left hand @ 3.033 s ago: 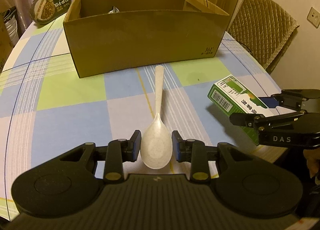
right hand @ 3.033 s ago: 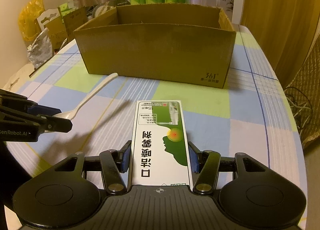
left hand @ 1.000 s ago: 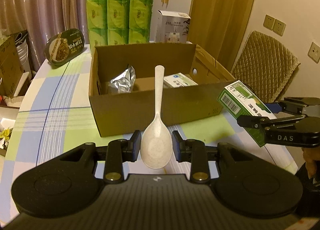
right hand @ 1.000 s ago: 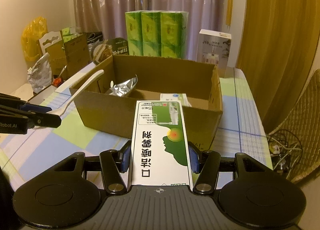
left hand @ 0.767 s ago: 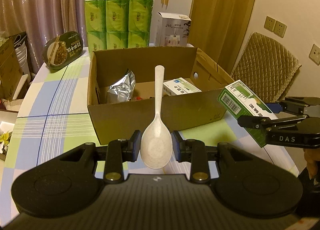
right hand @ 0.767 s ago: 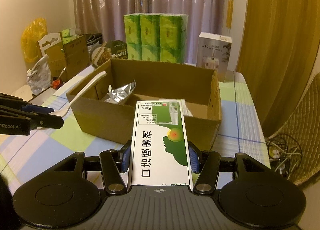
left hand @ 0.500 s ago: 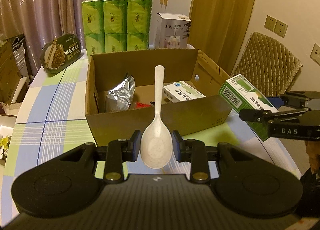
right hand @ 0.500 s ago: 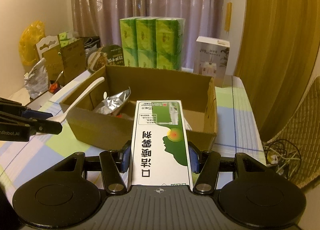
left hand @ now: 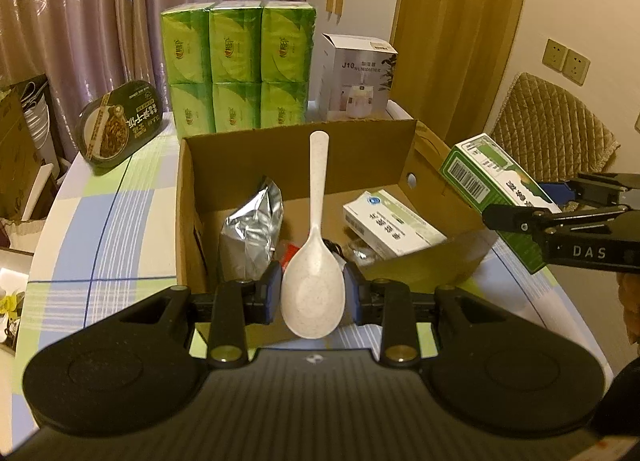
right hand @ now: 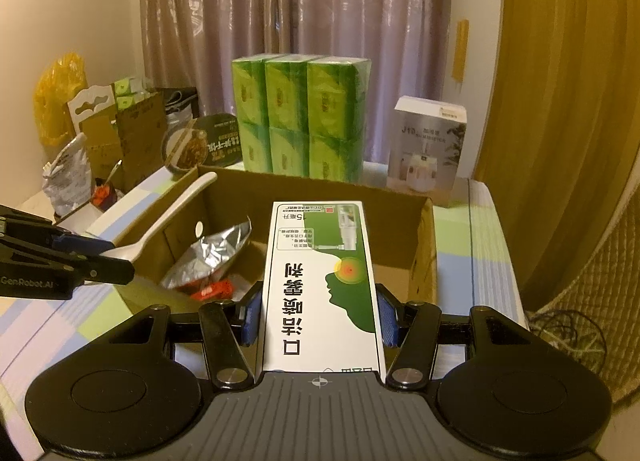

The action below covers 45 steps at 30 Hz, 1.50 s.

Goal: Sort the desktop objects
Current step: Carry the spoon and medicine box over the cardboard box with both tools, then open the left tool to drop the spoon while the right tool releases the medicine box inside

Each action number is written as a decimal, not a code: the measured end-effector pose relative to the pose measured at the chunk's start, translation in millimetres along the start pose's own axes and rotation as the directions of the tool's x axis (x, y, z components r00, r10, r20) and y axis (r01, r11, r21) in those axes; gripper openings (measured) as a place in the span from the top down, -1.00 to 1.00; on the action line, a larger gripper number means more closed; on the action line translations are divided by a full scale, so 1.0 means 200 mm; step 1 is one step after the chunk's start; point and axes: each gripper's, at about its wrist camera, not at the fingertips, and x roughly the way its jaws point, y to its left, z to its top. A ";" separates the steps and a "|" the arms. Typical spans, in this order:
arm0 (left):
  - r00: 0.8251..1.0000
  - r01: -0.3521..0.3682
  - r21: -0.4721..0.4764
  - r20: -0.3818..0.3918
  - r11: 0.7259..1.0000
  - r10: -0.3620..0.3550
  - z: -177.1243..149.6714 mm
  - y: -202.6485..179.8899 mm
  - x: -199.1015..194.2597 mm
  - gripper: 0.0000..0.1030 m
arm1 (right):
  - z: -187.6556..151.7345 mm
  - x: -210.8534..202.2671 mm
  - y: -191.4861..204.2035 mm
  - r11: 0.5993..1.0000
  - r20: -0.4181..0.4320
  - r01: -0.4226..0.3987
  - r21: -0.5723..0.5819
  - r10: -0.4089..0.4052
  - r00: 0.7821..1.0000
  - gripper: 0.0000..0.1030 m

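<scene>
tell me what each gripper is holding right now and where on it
The left gripper holds the white spoon by the sides of its bowl. The right gripper holds the green and white box by its long sides near one end.

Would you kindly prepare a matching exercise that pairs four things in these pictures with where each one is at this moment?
Things:
1. spoon
2. green box
3. silver pouch
4. tissue packs

Places:
A. lying inside the cardboard box
B. held between the fingers of the right gripper
C. standing on the table behind the cardboard box
D. held between the fingers of the left gripper

Pairs: 1-D, 2-B, 3-A, 4-C
</scene>
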 end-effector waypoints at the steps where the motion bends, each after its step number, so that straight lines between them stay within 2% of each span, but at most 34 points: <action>1: 1.000 -0.001 0.000 -0.001 1.000 0.001 0.01 0.01 0.01 0.46 | 0.01 0.01 0.00 1.000 0.001 -0.002 0.001 0.002 1.000 -0.02; 10: 1.000 -0.003 -0.013 -0.020 1.000 0.003 0.11 0.05 0.16 0.46 | 0.07 0.14 -0.03 1.000 -0.004 -0.012 0.013 0.012 1.000 -0.02; 21: 0.999 -0.003 -0.016 -0.044 1.000 0.003 0.12 0.09 0.25 0.46 | 0.08 0.23 -0.05 1.000 -0.020 -0.014 0.020 0.015 1.000 -0.02; 45: 0.998 -0.015 -0.034 -0.057 0.999 0.013 0.16 0.15 0.35 0.46 | 0.12 0.33 -0.05 0.999 -0.027 -0.014 0.033 0.015 1.000 -0.02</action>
